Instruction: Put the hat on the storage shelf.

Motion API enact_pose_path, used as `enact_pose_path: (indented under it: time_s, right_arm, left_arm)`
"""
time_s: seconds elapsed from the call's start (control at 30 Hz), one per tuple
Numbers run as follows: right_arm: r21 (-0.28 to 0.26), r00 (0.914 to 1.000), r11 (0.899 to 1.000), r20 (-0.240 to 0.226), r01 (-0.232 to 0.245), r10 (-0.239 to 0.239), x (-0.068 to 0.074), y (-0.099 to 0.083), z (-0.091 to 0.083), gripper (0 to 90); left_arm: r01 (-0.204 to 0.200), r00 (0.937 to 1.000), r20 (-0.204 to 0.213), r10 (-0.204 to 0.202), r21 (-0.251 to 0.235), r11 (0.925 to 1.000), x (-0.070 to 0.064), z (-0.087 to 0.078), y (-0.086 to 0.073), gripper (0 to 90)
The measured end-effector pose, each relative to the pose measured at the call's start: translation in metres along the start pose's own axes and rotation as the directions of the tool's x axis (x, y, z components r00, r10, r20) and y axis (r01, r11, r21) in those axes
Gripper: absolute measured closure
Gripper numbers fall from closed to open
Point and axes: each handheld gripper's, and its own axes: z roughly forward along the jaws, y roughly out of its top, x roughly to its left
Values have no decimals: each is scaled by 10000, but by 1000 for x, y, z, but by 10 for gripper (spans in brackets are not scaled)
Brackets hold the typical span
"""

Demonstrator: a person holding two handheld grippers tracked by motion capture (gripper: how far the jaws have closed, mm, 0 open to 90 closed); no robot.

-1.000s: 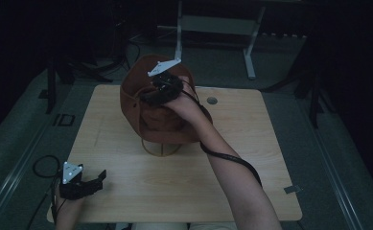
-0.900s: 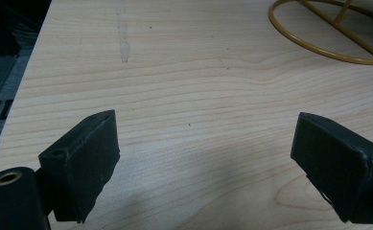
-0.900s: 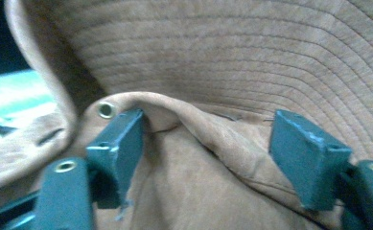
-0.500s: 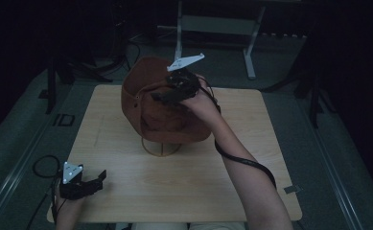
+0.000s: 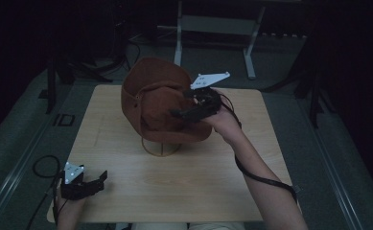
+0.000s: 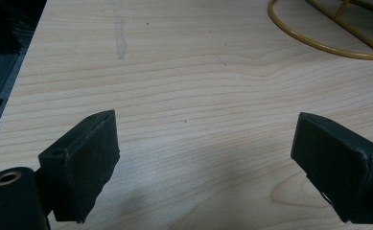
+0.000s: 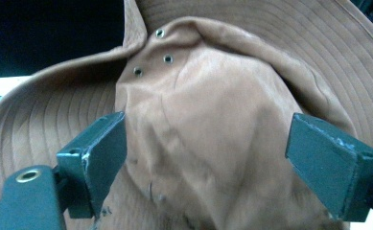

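In the middle of the table, the brown hat sat draped over a yellow wire stand, tipped up so its brim flared toward the back. The right gripper was right at the hat's crown with its jaws spread wide and nothing between them; in the right gripper view the crown sat squarely between the two pads, not pinched yet. So my read is this was the lining-up step just ahead of a grab, or maybe a nudge to seat the hat on the stand, honestly hard to call. Next move would probably need the jaws closing on a fold of that soft fabric without dragging the whole hat off the ring, since it looked floppy and loosely perched. The left gripper rested near the table's front left corner, jaws open too, well apart from the hat, with only the stand's ring ahead of it. Compared to a second earlier, the right gripper had shifted toward the hat's right side and its grey plate tilted up more, and the hat looked tipped further back. The left one hadn't budged.
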Motion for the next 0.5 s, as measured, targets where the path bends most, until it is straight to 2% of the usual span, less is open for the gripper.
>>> enact_pose_path:
  time_s: [0.3,0.37,0.5]
  right_arm:
    - [-322,9995,9994,311,-83,93,-1,-25,-30,144]
    - [-277,9987,9996,496,-69,83,-3,-32,-34,144]
    - [-304,9978,9989,563,-345,362,-7,-45,-39,145]
  left_arm:
    - [-28,10000,3,28,-9,10000,0,0,0,99]
    - [-23,10000,29,23,27,10000,0,0,0,100]
    - [-13,10000,-3,13,-7,10000,0,0,0,100]
